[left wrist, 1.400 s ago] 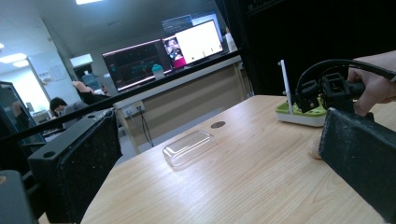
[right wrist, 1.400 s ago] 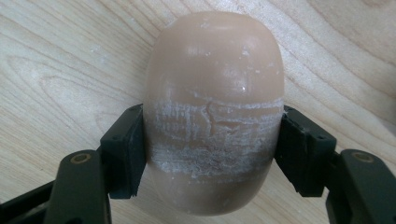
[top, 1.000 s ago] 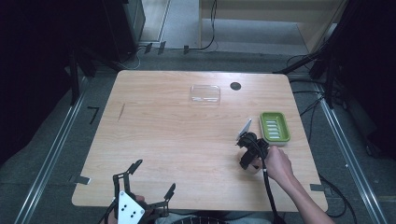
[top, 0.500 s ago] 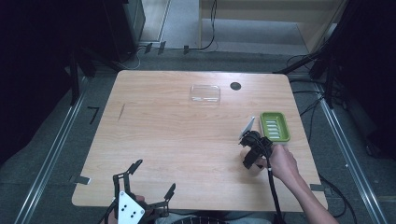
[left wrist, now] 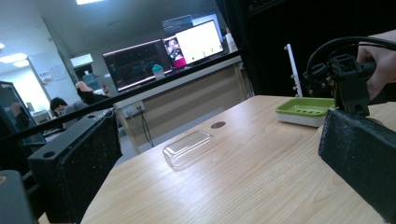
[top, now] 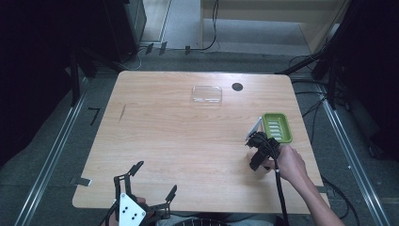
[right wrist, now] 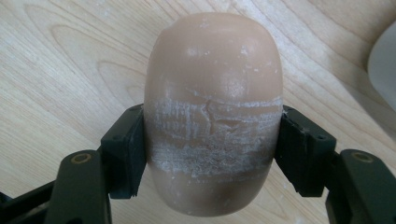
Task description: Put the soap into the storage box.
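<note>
I have my right hand-held gripper [right wrist: 211,158] clamped across the waist of the tan soap bar [right wrist: 213,112], held just over the bench [top: 188,136] beside the green soap dish [top: 277,127], ready for setting in, while my left hand-held gripper [top: 153,181] idles wide open near the front edge.

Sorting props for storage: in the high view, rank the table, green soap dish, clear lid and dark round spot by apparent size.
1. table
2. clear lid and green soap dish: similar, too close to rank
3. dark round spot
</note>
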Motion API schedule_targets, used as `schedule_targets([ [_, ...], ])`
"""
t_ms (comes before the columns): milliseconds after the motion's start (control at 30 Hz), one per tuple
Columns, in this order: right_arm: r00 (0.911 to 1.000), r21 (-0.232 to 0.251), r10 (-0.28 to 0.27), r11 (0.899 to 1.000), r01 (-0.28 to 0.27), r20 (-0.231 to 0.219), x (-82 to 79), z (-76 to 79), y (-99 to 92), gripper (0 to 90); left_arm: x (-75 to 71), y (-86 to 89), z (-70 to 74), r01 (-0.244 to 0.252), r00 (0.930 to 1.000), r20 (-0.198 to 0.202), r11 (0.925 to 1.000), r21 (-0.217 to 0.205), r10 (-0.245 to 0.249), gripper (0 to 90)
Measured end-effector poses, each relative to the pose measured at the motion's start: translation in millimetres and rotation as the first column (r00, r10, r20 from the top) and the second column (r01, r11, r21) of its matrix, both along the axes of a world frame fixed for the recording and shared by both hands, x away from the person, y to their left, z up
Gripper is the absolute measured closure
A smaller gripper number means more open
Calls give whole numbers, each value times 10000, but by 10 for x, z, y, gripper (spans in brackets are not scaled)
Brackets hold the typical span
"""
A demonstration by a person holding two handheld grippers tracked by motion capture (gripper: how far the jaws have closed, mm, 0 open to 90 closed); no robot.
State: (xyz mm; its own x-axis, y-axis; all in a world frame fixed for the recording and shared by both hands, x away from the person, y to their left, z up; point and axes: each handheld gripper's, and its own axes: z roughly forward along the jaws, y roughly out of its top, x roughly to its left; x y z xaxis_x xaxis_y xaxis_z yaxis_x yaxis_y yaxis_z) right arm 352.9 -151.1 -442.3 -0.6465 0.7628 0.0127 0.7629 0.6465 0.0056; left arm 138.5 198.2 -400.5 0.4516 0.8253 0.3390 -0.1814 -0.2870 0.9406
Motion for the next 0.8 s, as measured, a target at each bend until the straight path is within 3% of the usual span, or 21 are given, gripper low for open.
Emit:
schedule_targets([
  [800,9986,-117,-522,9986,522,-11,12,92,-321,335,1,-1,0,17,10000,1,10000,2,-17,0],
])
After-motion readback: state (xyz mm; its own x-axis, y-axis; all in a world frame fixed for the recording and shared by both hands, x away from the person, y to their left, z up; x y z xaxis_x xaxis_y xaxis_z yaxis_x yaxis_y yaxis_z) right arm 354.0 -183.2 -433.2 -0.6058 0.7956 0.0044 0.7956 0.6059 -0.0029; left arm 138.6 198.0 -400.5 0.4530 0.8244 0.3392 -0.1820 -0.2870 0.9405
